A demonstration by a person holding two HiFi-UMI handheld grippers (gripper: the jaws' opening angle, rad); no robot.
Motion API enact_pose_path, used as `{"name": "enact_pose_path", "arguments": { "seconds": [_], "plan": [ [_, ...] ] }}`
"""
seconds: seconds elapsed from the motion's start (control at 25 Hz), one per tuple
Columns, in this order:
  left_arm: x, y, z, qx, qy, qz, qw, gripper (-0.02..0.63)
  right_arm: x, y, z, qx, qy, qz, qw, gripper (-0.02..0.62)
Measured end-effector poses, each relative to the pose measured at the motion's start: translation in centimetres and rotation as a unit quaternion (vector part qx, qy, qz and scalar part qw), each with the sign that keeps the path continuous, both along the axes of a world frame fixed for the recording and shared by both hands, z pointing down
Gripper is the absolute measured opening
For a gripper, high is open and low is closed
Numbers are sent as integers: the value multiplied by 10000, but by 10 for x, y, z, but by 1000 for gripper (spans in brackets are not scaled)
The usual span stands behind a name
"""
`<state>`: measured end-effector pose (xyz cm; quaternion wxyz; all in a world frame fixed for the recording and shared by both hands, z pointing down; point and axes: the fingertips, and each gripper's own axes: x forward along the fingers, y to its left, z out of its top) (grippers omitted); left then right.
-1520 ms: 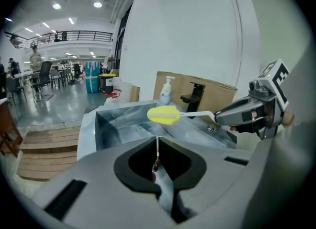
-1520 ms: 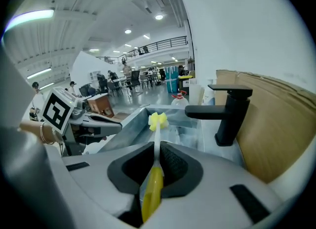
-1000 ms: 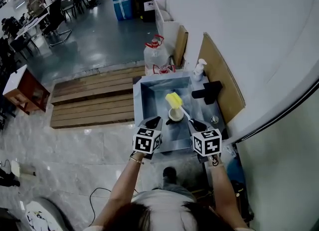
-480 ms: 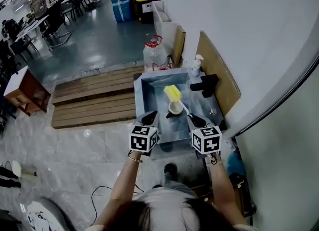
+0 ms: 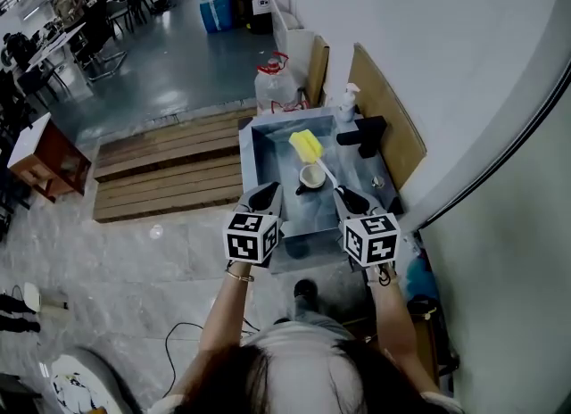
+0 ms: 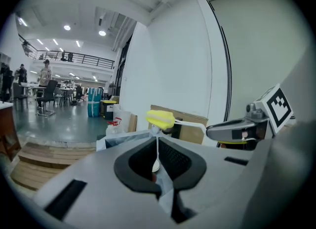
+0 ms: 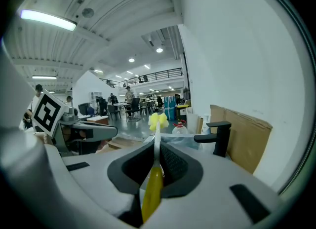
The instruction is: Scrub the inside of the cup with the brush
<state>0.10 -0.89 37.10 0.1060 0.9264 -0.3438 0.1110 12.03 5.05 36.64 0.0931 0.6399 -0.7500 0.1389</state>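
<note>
head view: the cup (image 5: 312, 177) stood inside the sink (image 5: 246, 168), with the brush (image 5: 309, 147) raised over the sink. left gripper view: the left gripper (image 6: 157, 171) was closed, seemingly empty. right gripper view: the right gripper (image 7: 155, 171) clamped the brush's yellow handle. unheld, the cup might skid about the sink under scrubbing.

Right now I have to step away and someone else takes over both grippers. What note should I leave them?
Left gripper: jaws together, empty, apart from the cup.
Right gripper: jaws shut on the handle of the brush; its yellow sponge head is raised, outside the cup.
The cup stands upright in the sink, with nothing holding it.
Done: brush in hand; whether any scrubbing has happened cannot be told.
Left: probably steady the cup, lower the sponge head in, scrub the inside.
</note>
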Motion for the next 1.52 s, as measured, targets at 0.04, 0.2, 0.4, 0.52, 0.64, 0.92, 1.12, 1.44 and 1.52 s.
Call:
{"name": "enact_pose_path", "arguments": {
  "seconds": [0.04,0.2,0.4,0.52,0.64,0.92,1.12,1.44,1.52],
  "plan": [
    [0,2,-4,46,22,5,10000,18,0,2,-3,46,-10,9,10000,53],
    [0,13,-20,230,88,47,9997,18,-2,12,-13,235,-25,24,9997,52],
    [1,26,-36,441,163,93,9989,18,-2,21,-24,421,-42,52,9991,52],
    [-2,35,-44,559,158,107,9983,17,-5,28,-31,518,-12,67,9986,52],
    [-6,42,-49,638,190,116,9977,17,-10,34,-36,597,4,82,9982,52],
    [-22,56,-59,774,268,76,9966,14,-21,45,-44,752,-46,114,9971,52],
    [-36,67,-64,846,337,68,9958,12,-30,51,-50,847,-22,139,9963,52],
    [-49,88,-74,975,440,98,9942,12,-41,62,-54,898,19,164,9958,52],
    [-52,94,-76,972,512,113,9939,12,-43,66,-55,911,30,171,9957,52]
  ]
}}
